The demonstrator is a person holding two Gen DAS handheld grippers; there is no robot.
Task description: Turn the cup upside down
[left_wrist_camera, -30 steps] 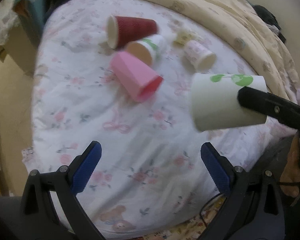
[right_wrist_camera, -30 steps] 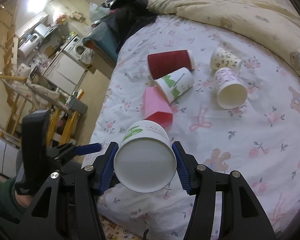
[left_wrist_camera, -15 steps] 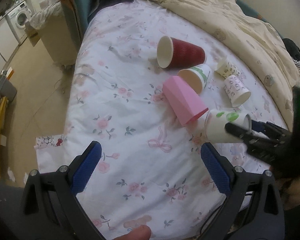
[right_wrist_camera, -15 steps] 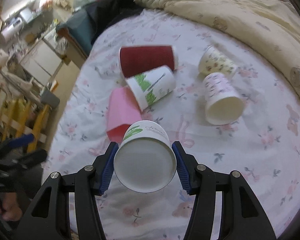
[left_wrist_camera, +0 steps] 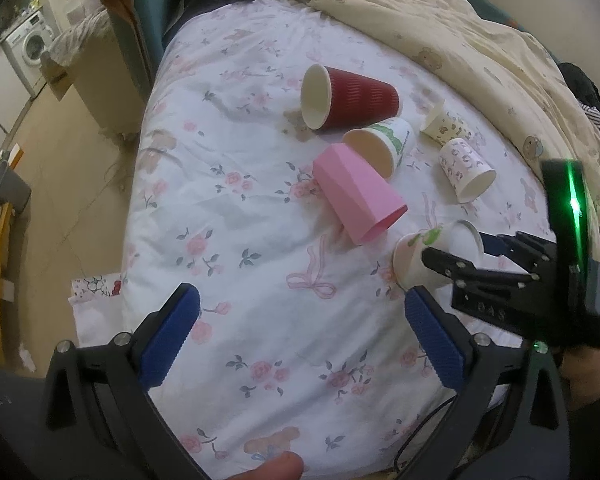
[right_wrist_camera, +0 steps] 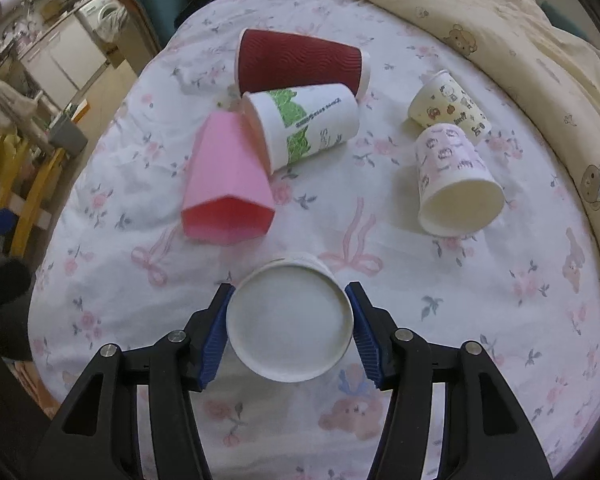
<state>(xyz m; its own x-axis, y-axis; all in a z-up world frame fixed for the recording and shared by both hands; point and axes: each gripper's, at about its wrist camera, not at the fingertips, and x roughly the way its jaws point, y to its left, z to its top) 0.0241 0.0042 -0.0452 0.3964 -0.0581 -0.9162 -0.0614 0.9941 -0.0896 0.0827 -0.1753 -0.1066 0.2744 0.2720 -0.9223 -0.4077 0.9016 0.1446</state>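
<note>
A white paper cup with green leaf print sits between my right gripper's blue pads, its flat base toward the camera and its mouth toward the bed. My right gripper is shut on it. In the left wrist view the same cup is held low over the floral sheet, tilted mouth down, just right of the pink cup. My left gripper is open and empty above the near part of the bed.
Lying on the floral sheet are a pink cup, a dark red ribbed cup, a white cup with a green band and two small printed cups. A beige quilt covers the far right. The bed edge and floor are at left.
My right gripper has turned the cup from lying sideways to mouth down and lowered it toward the sheet near the pink cup. My left gripper has pulled back and up.
</note>
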